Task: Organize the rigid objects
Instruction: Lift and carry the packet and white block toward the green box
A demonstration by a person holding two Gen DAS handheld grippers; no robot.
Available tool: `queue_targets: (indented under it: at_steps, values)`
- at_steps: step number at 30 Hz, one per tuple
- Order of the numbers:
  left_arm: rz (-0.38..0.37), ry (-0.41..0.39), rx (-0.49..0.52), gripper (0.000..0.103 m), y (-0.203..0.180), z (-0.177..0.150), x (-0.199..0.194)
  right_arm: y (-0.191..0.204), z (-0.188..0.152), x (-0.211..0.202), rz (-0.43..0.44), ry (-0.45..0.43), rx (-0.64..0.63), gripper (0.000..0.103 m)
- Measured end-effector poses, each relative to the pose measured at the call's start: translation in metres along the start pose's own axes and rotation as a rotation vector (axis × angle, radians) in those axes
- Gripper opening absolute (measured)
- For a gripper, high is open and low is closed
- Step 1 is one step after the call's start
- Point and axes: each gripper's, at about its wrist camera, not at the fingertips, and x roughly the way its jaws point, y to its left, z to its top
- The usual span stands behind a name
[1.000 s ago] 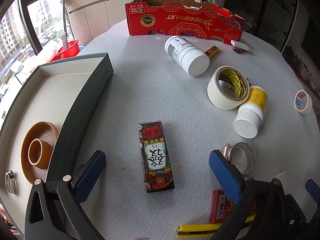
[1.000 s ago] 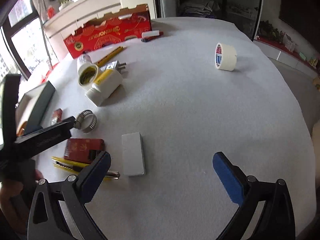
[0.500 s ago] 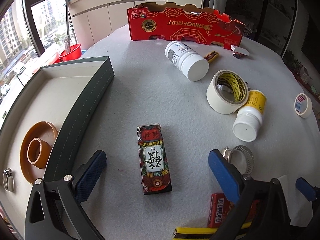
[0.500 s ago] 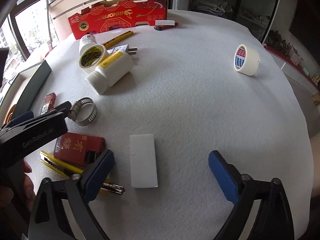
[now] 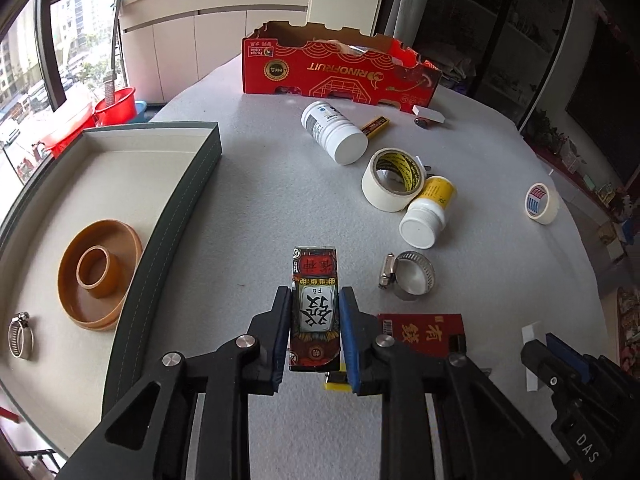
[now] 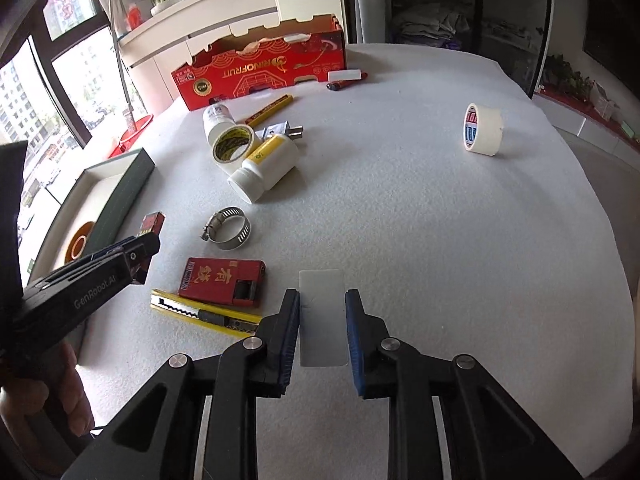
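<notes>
A narrow card box [image 5: 316,264] with red and black print and a white panel sits between the pads of my left gripper [image 5: 315,294]. Its jaws are closing, and the pads press both long sides. The box looks slightly raised over the grey felt table [image 5: 260,200]. In the right wrist view a flat white block [image 6: 322,280] is gripped by my right gripper [image 6: 323,296], which is shut on its long edges. At the left stands a grey-green tray [image 5: 192,184] holding an orange ring [image 5: 100,268] and a hose clamp [image 5: 20,334].
Loose on the felt are a red flat box [image 5: 420,332], a hose clamp [image 5: 408,274], a yellow utility knife [image 6: 204,312], two white bottles [image 5: 334,132] [image 5: 428,212], a large tape roll [image 5: 394,180] and a small one [image 5: 540,204]. A red carton [image 5: 340,72] stands at the back.
Both grippers went from wide open to shut, the left on the printed card box, the right on the white block. Both hands pulled up and back, so more of the table shows.
</notes>
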Motion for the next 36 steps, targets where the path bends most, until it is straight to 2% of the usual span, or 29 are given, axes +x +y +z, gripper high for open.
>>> queue_targets:
  at_steps: [7, 13, 18, 27, 36]
  values:
    - [-0.044, -0.07, 0.062, 0.026, -0.02, -0.044, -0.053, 0.002, -0.032, -0.034, 0.041, -0.033, 0.055, 0.024]
    - [-0.034, -0.096, 0.153, 0.025, -0.04, -0.081, -0.08, -0.002, -0.063, -0.049, 0.014, -0.056, 0.111, 0.024]
    - [-0.028, -0.117, 0.201, 0.025, -0.05, -0.09, -0.09, -0.011, -0.079, -0.053, 0.009, -0.049, 0.182, 0.024]
    - [-0.041, -0.13, 0.213, 0.025, -0.049, -0.097, -0.099, -0.006, -0.09, -0.058, -0.018, -0.054, 0.186, 0.024]
    - [-0.066, -0.153, 0.18, 0.026, -0.036, -0.098, -0.108, 0.005, -0.095, -0.063, -0.032, -0.072, 0.171, 0.024]
